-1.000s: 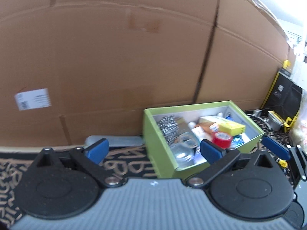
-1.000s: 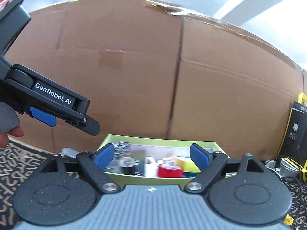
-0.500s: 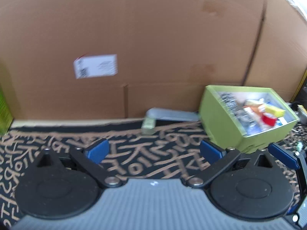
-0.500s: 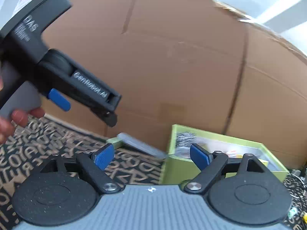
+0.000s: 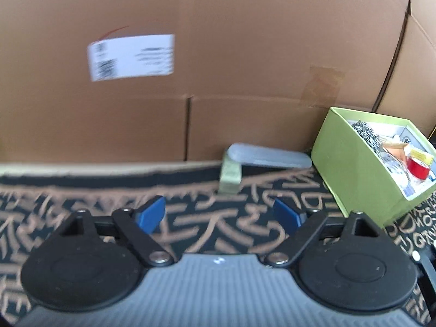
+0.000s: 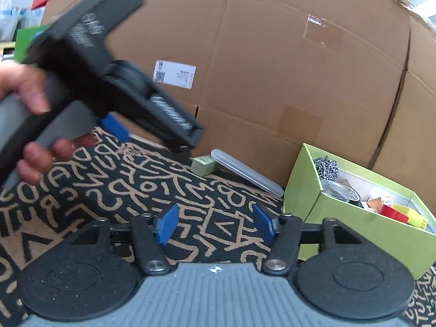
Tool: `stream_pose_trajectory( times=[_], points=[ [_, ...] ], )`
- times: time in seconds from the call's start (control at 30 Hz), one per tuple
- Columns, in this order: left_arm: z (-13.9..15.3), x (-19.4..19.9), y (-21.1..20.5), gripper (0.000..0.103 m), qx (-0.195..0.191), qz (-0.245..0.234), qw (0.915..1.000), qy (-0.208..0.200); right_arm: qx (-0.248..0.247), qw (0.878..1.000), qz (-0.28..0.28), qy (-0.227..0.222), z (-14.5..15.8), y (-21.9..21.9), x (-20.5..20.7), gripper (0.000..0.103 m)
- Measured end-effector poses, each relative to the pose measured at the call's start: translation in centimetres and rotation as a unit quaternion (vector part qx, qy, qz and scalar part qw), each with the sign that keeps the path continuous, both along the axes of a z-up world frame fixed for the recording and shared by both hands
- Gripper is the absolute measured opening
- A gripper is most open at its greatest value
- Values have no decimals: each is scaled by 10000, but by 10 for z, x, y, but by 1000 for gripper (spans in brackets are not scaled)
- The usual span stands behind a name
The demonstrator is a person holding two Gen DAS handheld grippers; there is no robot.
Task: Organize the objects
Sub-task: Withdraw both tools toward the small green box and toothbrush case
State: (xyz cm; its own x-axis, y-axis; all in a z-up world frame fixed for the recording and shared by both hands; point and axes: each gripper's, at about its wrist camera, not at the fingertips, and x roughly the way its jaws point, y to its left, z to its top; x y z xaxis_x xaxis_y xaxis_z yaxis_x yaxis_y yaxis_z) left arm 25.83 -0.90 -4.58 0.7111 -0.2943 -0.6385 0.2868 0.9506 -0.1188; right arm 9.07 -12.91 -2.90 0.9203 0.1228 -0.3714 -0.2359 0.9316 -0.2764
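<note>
Left wrist view: your left gripper gapes empty, grey case at 12 o'clock; your right gripper likewise spread.

Black rug patterned with tan letters, spread flat across the near and middle ground. On it, at the right, an open green box, tilted in both views, packed with small items. Just left of the box, at the far edge of the rug, a long flat grey case, one end close to the box corner, the other end next to a small pale green block. Along the far edge, a tall brown cardboard sheet standing upright, white label on its face.
</note>
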Motion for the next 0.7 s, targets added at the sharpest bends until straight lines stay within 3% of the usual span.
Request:
stream_pose_trajectory(
  times=[0.1,0.23,0.33,0.47,0.7],
  points=[
    [-11,25,-15,65,-14,-99,9998,183,-26,10000,-34,4,0,0,8,60],
    [-27,53,-22,50,-12,-27,9990,438,-216,9997,-64,-16,-3,4,23,58],
    [-30,62,-27,30,181,-189,9992,292,-419,9991,-95,-36,-6,10,40,55],
    [-29,62,-17,22,100,-418,9984,368,-586,9980,-215,-32,-9,15,69,54],
    [-27,49,29,22,41,-259,9988,421,-1215,9917,-361,198,-22,35,125,52]
  ],
)
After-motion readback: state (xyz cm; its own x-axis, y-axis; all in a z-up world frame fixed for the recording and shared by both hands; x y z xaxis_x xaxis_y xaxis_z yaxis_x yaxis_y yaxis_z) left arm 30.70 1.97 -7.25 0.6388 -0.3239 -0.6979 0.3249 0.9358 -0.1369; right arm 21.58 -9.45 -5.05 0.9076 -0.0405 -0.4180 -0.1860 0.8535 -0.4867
